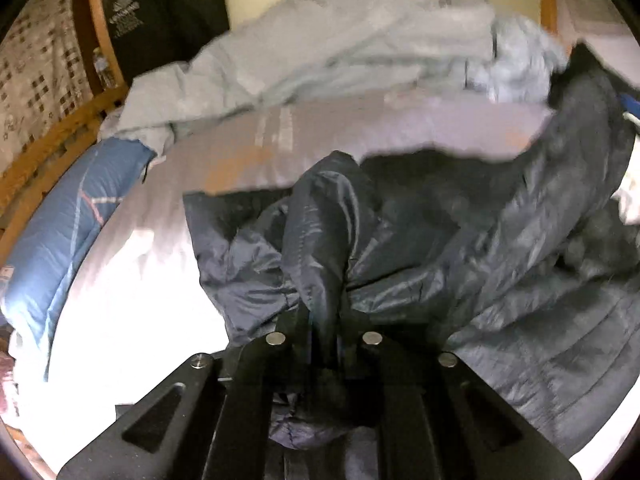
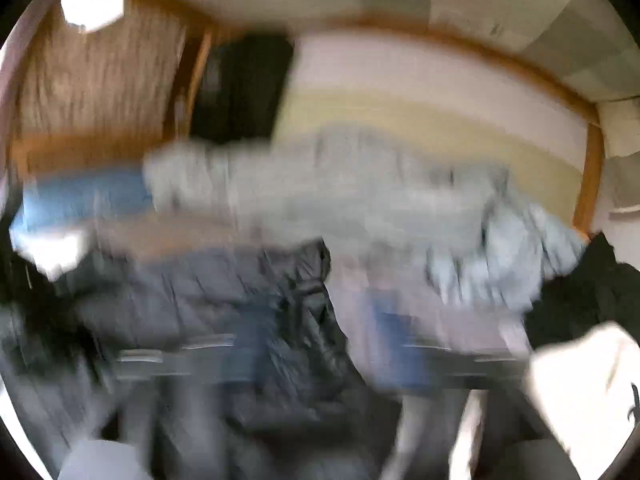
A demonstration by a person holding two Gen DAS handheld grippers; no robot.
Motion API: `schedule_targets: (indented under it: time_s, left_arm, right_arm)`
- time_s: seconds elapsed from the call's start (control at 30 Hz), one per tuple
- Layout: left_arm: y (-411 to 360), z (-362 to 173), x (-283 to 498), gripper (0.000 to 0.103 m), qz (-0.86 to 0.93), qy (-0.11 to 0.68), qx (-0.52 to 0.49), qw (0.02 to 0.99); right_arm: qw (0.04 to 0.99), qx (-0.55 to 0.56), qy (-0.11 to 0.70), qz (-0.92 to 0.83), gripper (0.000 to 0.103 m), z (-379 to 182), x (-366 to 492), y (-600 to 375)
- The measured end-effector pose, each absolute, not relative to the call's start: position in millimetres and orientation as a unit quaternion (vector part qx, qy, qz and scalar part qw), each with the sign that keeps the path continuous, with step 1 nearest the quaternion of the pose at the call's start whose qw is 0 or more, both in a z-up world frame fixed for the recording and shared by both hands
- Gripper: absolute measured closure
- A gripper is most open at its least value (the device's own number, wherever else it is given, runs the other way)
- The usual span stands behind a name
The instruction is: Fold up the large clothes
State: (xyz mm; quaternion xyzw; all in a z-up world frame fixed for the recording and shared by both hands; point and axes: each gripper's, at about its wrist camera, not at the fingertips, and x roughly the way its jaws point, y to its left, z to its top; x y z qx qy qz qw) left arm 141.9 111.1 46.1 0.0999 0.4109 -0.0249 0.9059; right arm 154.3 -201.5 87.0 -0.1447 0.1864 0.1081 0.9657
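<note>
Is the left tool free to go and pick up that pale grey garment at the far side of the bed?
Probably not yet: the left tool is shut on the dark jacket; the pale grey garment lies uncovered beyond it.

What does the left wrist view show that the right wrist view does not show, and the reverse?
Only the left wrist view: the left claw shut on a fold of the dark quilted jacket, and a small bottle by the wooden frame. Only the right wrist view, heavily blurred: a bright lamp on the wooden wall. Both: the jacket, the pale grey garment behind it, the blue pillow.
</note>
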Motion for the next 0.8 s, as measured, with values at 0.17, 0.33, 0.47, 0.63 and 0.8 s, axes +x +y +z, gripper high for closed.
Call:
schedule_targets:
  time_s: [0.17, 0.33, 0.47, 0.63, 0.8]
  left_arm:
    - [108, 24, 141, 0.063, -0.025, 0.448, 0.121, 0.886]
    - [97, 54, 116, 0.048, -0.069, 0.382, 0.117, 0.914]
    - [83, 79, 102, 0.042, -0.094, 0.337, 0.12, 0.929]
    - [84, 86, 109, 0.041, -0.088, 0.335, 0.099, 0.933]
    - [95, 82, 114, 0.041, -0.076, 0.345, 0.09, 0.931]
  right_arm:
    - [0.945, -0.127, 0.286, 0.093, 0.01, 25, 123, -247]
    - [0.927, -0.05, 0.35, 0.124, 0.01, 20, 116, -277]
    - [0.899, 0.001, 0.392, 0.196, 0.029, 25, 131, -265]
    - [0.849, 0.064, 0.495, 0.175, 0.03, 29, 193, -237]
    - [0.829, 0.019, 0.55, 0.096, 0.032, 30, 265, -200]
